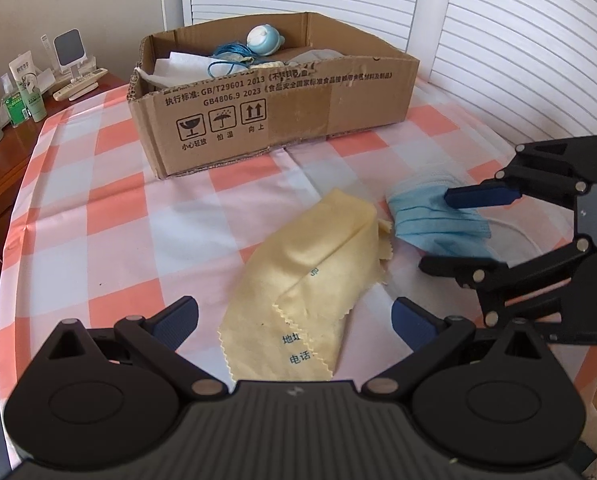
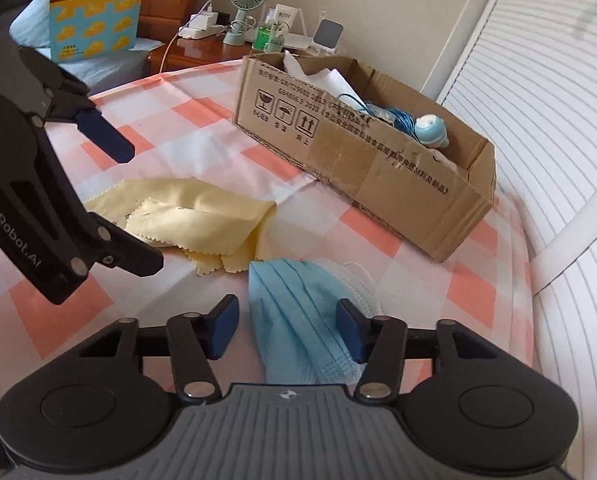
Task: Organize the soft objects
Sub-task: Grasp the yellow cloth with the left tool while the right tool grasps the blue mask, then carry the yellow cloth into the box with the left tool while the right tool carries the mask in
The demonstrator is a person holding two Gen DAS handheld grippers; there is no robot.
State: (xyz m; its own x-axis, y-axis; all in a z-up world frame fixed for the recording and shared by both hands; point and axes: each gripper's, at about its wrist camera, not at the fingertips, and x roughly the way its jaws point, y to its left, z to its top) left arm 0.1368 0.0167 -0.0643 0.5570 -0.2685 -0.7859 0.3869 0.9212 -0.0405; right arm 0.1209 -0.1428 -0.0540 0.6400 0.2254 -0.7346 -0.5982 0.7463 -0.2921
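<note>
On a checked tablecloth [image 1: 110, 216], the left gripper [image 1: 294, 320] straddles a yellow cleaning cloth [image 1: 310, 264], jaws wide; the right gripper [image 2: 288, 330] likewise brackets a blue face mask [image 2: 298, 316] near the cardboard box [image 1: 274, 116].

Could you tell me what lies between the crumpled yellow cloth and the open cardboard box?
Only bare checked tablecloth separates the crumpled yellow cloth from the open cardboard box; both wrist views show it.
</note>
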